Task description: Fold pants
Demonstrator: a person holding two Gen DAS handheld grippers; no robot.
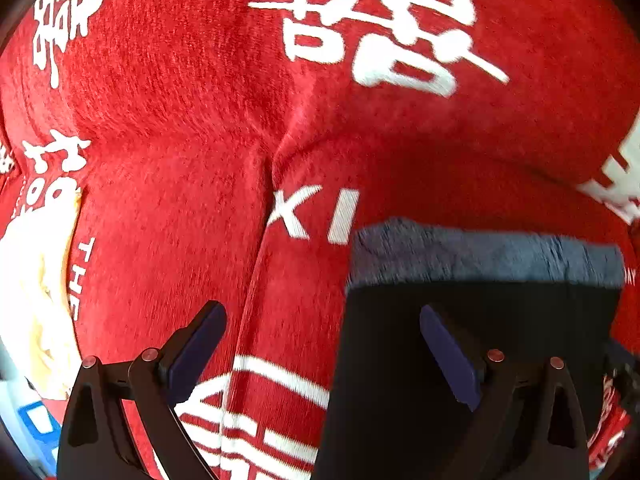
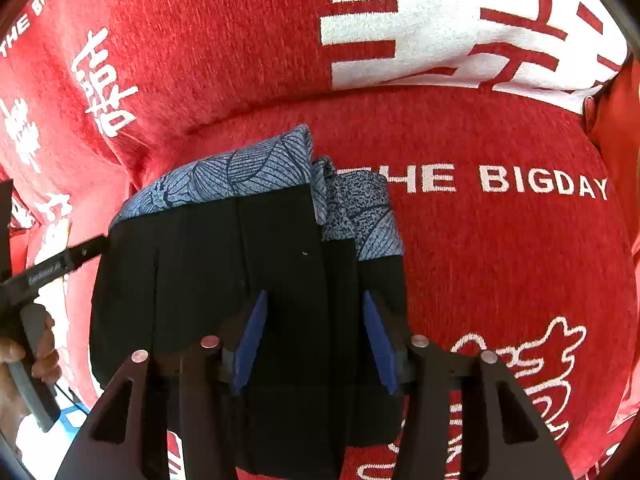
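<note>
The pants point(image 2: 240, 280) are black with a blue leaf-patterned band at the far end. They lie folded into a compact stack on a red blanket with white lettering point(image 2: 500, 260). In the left wrist view the pants point(image 1: 460, 340) sit at the lower right with their blue band toward the top. My left gripper point(image 1: 322, 320) is open; its left finger is over the red blanket and its right finger over the pants' left edge. My right gripper point(image 2: 314, 304) is open above the black fabric, holding nothing.
The red blanket point(image 1: 180, 120) has ridges and a deep crease down its middle. A pale yellow and white patch point(image 1: 36, 280) lies at the left edge. The person's hand on the left gripper's handle point(image 2: 28, 344) shows at the left of the right wrist view.
</note>
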